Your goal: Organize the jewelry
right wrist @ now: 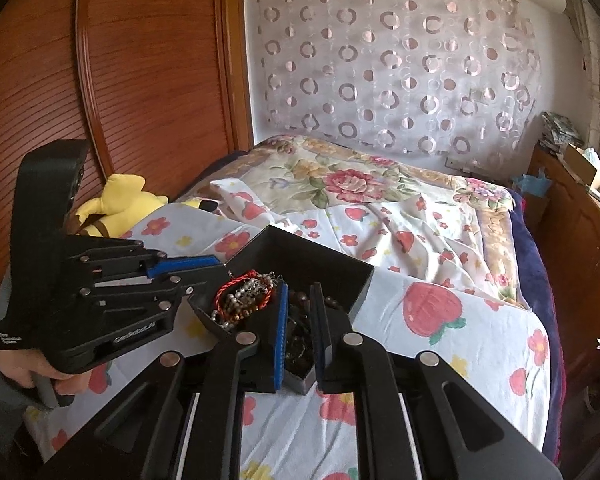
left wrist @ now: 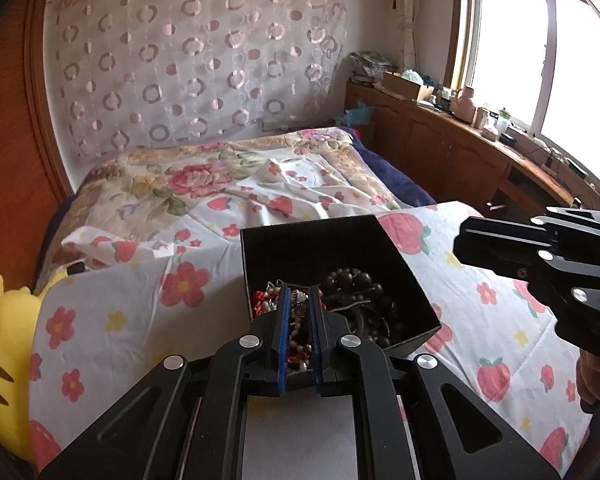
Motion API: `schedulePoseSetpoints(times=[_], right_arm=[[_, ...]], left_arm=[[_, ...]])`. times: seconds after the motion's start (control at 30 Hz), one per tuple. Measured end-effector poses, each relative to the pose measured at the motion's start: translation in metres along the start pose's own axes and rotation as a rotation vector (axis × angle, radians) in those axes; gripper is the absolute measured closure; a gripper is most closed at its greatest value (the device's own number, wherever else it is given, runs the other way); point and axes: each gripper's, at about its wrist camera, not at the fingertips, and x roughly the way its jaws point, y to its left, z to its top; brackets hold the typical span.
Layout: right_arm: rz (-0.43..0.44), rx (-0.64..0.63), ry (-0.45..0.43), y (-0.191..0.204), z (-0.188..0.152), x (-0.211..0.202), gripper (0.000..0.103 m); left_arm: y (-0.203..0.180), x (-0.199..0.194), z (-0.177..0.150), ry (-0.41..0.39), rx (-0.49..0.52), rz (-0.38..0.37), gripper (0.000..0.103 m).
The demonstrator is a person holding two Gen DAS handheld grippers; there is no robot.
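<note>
A black open box (left wrist: pixel 312 240) sits on the flowered bedsheet, full of tangled jewelry: pearl and red strands (left wrist: pixel 266 300) at left, a dark brown bead bracelet (left wrist: pixel 356 280) at right. My left gripper (left wrist: pixel 300 292) reaches over the box's near wall, jaws narrowly apart, with pearl and silver pieces between the blue pads; a grip cannot be confirmed. In the right wrist view the box (right wrist: pixel 340 268) holds a red cord bracelet (right wrist: pixel 240 280) and pearls. My right gripper (right wrist: pixel 298 292) hovers over the box's near corner, jaws narrowly apart over dark beads (right wrist: pixel 300 344). The left gripper (right wrist: pixel 204 262) shows beside the box.
A yellow plush toy (right wrist: pixel 120 200) lies at the bed's left edge by the wooden wardrobe (right wrist: pixel 140 80). A wooden cabinet (left wrist: pixel 460 148) with clutter runs under the window at right. The rumpled floral quilt (left wrist: pixel 204 180) covers the far bed.
</note>
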Motion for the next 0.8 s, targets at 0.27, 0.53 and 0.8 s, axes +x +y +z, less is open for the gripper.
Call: schedulePoseSetpoints(times=[0.27, 0.53, 0.8], right_arm=[[0.000, 0.039, -0.079, 0.003, -0.012, -0.036, 0.090], [-0.036, 0.042, -0.194, 0.018, -0.030, -0.094, 0.060], [-0.090, 0.069, -0.285, 0.033, -0.063, -0.137, 0.017]], left_arm=[[-0.015, -0.017, -0.007, -0.056, 0.042, 0.066, 0.032], [-0.026, -0.069, -0.029, -0.177, 0.035, 0.116, 0.009], [-0.036, -0.125, -0.057, -0.264, 0.003, 0.139, 0.008]])
